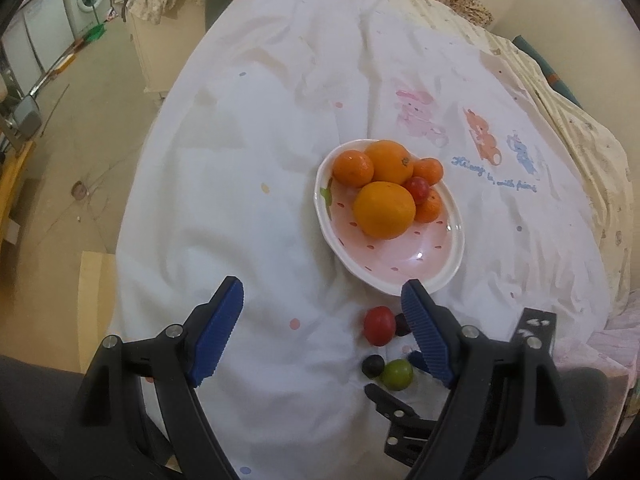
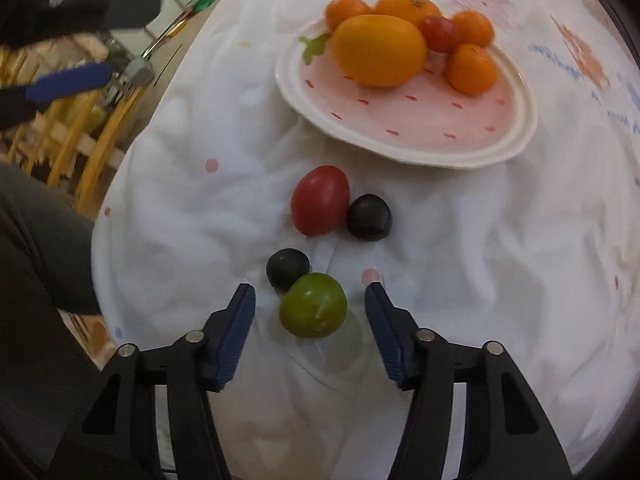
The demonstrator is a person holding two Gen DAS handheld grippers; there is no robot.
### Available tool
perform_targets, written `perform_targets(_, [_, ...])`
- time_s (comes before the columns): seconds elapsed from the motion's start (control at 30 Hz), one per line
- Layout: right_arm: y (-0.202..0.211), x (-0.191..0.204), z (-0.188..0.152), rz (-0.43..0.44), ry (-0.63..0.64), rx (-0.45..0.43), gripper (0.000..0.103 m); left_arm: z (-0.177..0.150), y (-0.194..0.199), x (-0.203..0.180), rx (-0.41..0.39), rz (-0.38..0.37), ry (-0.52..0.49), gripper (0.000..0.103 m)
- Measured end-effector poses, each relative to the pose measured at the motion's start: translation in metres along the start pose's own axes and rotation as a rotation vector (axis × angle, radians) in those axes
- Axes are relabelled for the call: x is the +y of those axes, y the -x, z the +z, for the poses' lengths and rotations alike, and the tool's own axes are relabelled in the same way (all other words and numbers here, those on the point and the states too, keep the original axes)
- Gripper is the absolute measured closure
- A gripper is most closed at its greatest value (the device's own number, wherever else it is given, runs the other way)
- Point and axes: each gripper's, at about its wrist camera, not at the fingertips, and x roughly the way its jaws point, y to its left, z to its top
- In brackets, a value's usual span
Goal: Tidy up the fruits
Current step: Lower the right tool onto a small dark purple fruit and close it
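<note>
My right gripper (image 2: 310, 322) is spread around the small round green fruit (image 2: 313, 311) at lower centre of the right wrist view. The blue ribbed pads (image 2: 240, 336) stand on either side of it with white cloth showing in both gaps, so nothing is pinched yet. My left gripper (image 1: 322, 320) hangs wide apart and empty over the white printed bedsheet (image 1: 248, 184), low in its own frame.

The pink strawberry-shaped ceramic plate (image 2: 516, 136) sits in the upper right of the right view, already carrying the large oranges (image 2: 379, 50), smaller tangerines (image 2: 471, 69) and a red cherry tomato.

Risks as I judge them:
- The small dark round fruit (image 2: 287, 268) touches the green one at its upper left. If I close skewed, my left pad could clip it and send it rolling.
- The green fruit is smooth and round. An off-centre pinch could squirt it out over the rumpled sheet towards the bed's edge at lower left.
- Squeezing too hard could bruise or split it.
- The oval red tomato (image 2: 320, 200) and the larger dark fruit (image 2: 369, 217) lie between me and the plate, so a low carry might knock them.
- The plate rests tilted on soft folds, and a dropped fruit could roll out or shift the pile.
</note>
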Motion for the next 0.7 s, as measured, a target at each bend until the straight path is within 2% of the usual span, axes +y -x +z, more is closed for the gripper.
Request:
perform_targets(0.1, [-0.002,0.006,0.002,-0.028,0.066,0.000,0.046,0.000,0.001,-0.002,-0.002,-0.002,-0.005,0.024])
perform_targets(0.23, [-0.002,0.006,0.002,-0.037,0.074,-0.005,0.048,-0.001,0.001,-0.003,-0.001,-0.001,-0.007,0.024])
perform_targets(0.33, [0.001,0.004,0.003,-0.006,0.045,-0.010,0.048,-0.001,0.000,-0.003,0.000,0.005,-0.009,0.024])
perform_targets(0.5, [0.021,-0.011,0.009,0.053,-0.045,-0.091,0.048,-0.002,-0.001,-0.001,0.002,0.014,-0.009,0.024])
perform_targets(0.6, [0.026,-0.027,0.020,0.040,-0.119,-0.125,0.048,-0.002,-0.003,-0.002,0.007,0.016,-0.010,0.024])
perform_targets(0.7, [0.017,-0.037,0.028,0.037,-0.162,-0.108,0.048,-0.002,-0.005,-0.003,0.010,0.021,-0.018,0.024])
